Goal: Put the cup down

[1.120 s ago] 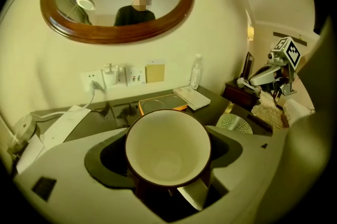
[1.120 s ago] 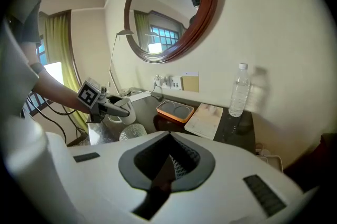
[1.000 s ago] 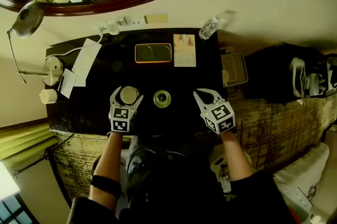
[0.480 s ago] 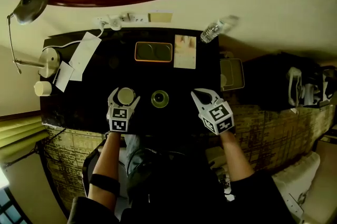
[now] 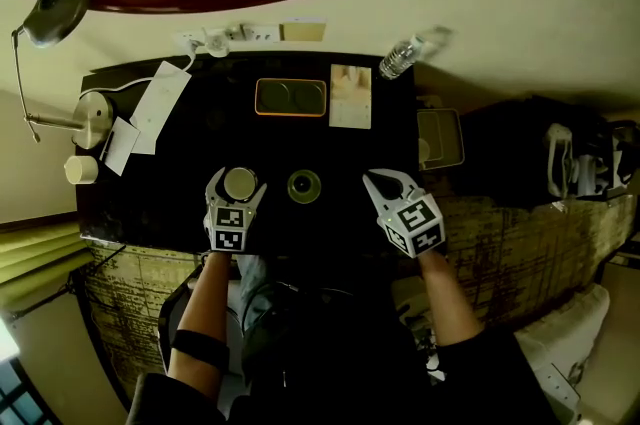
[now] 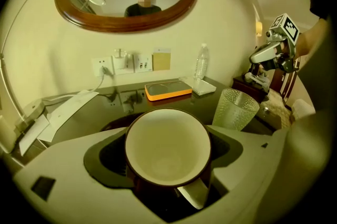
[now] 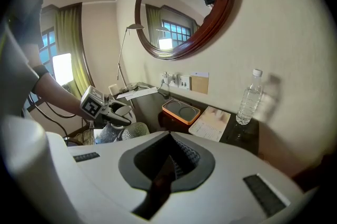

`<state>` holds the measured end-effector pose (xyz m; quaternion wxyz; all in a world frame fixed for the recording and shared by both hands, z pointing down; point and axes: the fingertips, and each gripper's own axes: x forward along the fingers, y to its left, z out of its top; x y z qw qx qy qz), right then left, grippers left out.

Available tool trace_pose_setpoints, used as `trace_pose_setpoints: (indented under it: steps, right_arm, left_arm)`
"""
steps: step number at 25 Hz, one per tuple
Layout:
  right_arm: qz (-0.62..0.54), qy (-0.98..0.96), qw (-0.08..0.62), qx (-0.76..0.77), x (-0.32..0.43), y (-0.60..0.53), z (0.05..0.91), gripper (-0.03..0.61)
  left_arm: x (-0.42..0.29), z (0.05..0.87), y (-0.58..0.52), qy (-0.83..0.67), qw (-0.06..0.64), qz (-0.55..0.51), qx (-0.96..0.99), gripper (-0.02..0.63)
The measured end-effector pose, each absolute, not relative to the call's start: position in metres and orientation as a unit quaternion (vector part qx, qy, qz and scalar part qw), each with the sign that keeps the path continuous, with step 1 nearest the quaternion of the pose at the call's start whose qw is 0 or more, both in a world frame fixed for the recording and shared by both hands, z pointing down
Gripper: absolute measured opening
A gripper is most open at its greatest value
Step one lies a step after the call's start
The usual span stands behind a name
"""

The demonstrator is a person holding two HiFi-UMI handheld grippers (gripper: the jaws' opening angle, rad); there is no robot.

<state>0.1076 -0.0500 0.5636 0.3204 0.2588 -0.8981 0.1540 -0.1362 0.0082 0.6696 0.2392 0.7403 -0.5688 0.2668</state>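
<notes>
A dark cup with a cream inside stands upright between the jaws of my left gripper, which is shut on it over the black table's front left. In the left gripper view the cup fills the gap between the jaws of the left gripper, its handle toward the camera. Whether its base touches the tabletop is hidden. My right gripper hovers shut and empty at the front right; in its own view the right gripper shows jaws closed together.
A textured green glass stands just right of the cup. Farther back lie an orange tray, a booklet and a water bottle. Papers and a lamp base occupy the left of the table.
The left gripper with the cup has sunk a little toward the tabletop. The right gripper has kept still.
</notes>
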Motion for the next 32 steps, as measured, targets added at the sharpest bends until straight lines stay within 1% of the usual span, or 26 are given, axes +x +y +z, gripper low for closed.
trace_pose_setpoints:
  steps: [3, 7, 11, 22, 24, 25, 27, 28, 32]
  right_arm:
    - [0.152, -0.898, 0.318, 0.263, 0.108, -0.051, 0.565, 0.0]
    - [0.155, -0.9, 0.312, 0.263, 0.104, -0.051, 0.564, 0.0]
    - [0.159, -0.901, 0.304, 0.265, 0.101, -0.05, 0.561, 0.0]
    - [0.168, -0.905, 0.271, 0.283, 0.089, -0.065, 0.537, 0.0]
    - [0.163, -0.906, 0.264, 0.289, 0.088, -0.069, 0.532, 0.0]
    - [0.162, -0.906, 0.261, 0.291, 0.088, -0.071, 0.53, 0.0]
    - [0.16, -0.906, 0.259, 0.294, 0.088, -0.072, 0.525, 0.0]
    - [0.16, -0.906, 0.258, 0.296, 0.088, -0.072, 0.522, 0.0]
    - [0.162, -0.903, 0.249, 0.31, 0.089, -0.072, 0.514, 0.0]
  left_arm:
    - [-0.135, 0.669, 0.009, -0.563, 0.24, 0.274, 0.742, 0.414]
    - [-0.141, 0.661, 0.011, -0.565, 0.246, 0.27, 0.74, 0.456]
    - [-0.146, 0.641, 0.015, -0.562, 0.237, 0.271, 0.744, 0.46]
    - [-0.174, 0.547, 0.01, -0.585, 0.213, 0.22, 0.751, 0.457]
    - [-0.175, 0.536, 0.007, -0.581, 0.207, 0.213, 0.758, 0.44]
    - [-0.175, 0.532, 0.005, -0.579, 0.205, 0.212, 0.761, 0.411]
    - [-0.175, 0.524, 0.003, -0.575, 0.199, 0.211, 0.765, 0.393]
    - [-0.175, 0.52, 0.002, -0.574, 0.194, 0.21, 0.767, 0.339]
    - [-0.176, 0.503, 0.0, -0.568, 0.175, 0.205, 0.778, 0.239]
